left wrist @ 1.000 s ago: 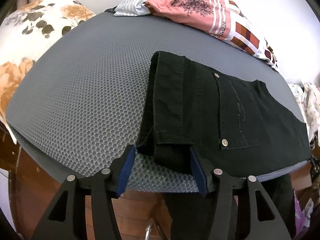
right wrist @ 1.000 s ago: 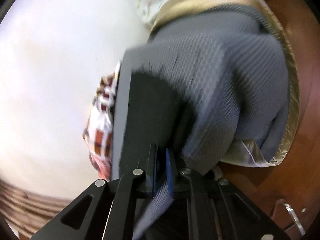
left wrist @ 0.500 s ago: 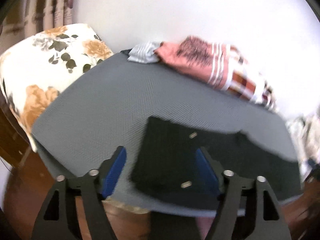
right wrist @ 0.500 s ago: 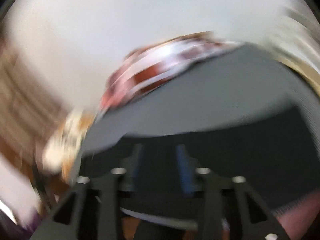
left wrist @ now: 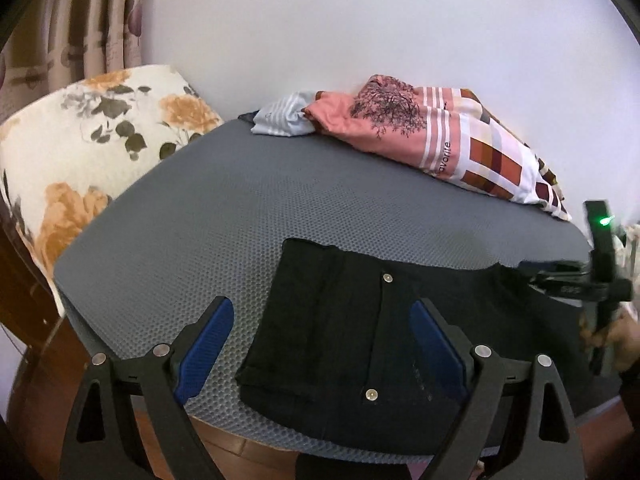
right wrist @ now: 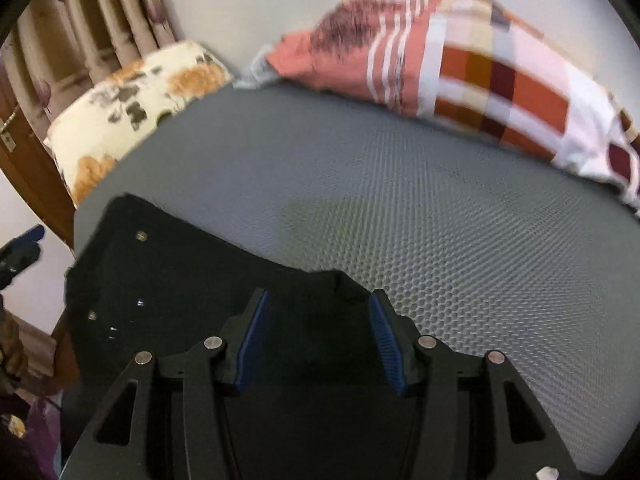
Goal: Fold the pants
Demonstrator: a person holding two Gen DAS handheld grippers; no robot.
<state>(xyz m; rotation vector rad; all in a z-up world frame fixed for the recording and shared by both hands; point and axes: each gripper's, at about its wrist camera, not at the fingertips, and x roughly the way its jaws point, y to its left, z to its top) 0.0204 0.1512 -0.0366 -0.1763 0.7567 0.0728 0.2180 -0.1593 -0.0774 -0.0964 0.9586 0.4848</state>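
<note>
A plain white wall (left wrist: 360,20) backs the grey mesh-covered bed (left wrist: 240,208); patterned curtains (left wrist: 80,20) hang left, above a floral cushion (left wrist: 80,140).

A grey honeycomb-textured mat (left wrist: 248,208) is spread over the bed. A floral pillow (left wrist: 80,128) is propped at its left edge. A pink patterned cloth (left wrist: 420,124) and a striped cloth (left wrist: 280,118) are piled against the white wall (left wrist: 360,20). Curtains (left wrist: 80,20) are seen upper left.
</note>
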